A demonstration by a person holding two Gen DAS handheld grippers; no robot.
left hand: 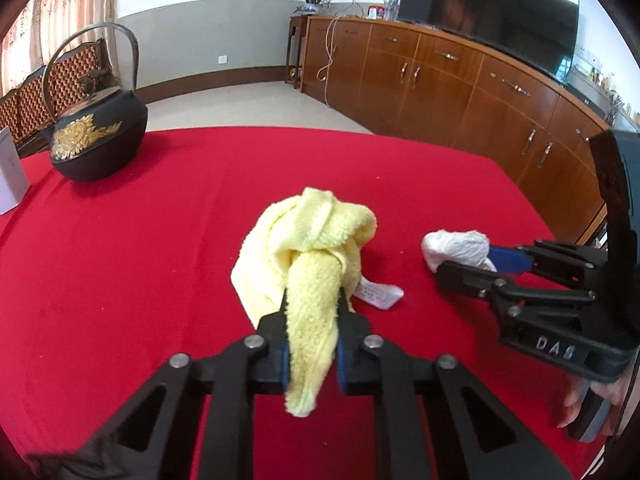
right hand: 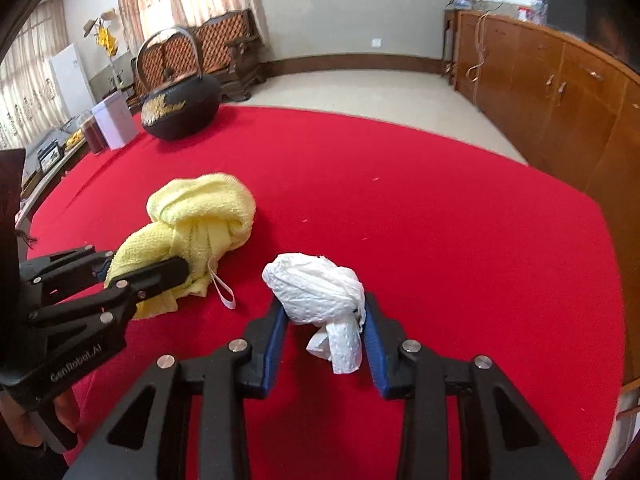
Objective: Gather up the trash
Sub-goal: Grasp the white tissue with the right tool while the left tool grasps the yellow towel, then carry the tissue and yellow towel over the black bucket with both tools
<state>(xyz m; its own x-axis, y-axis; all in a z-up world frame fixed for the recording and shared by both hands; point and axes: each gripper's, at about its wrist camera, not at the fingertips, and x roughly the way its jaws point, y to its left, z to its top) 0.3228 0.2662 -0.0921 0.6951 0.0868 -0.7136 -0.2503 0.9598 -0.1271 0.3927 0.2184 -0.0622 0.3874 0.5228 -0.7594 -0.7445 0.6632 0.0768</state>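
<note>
Left claw (left hand: 312, 320) pinches towel (left hand: 308, 236); tissue (right hand: 316, 288) mid-table.

Left claw (left hand: 312, 320), right claw (right hand: 326, 336): black linkage arms, silver rivets, blue pads, white lettering.

A nubby yellow terry towel (left hand: 308, 248) and a crinkled, embossed white paper wad (right hand: 320, 292) lie on matt red felt-like tablecloth (left hand: 160, 240), beside a dull black cast-iron teapot (left hand: 96, 140) with gilt relief.
</note>
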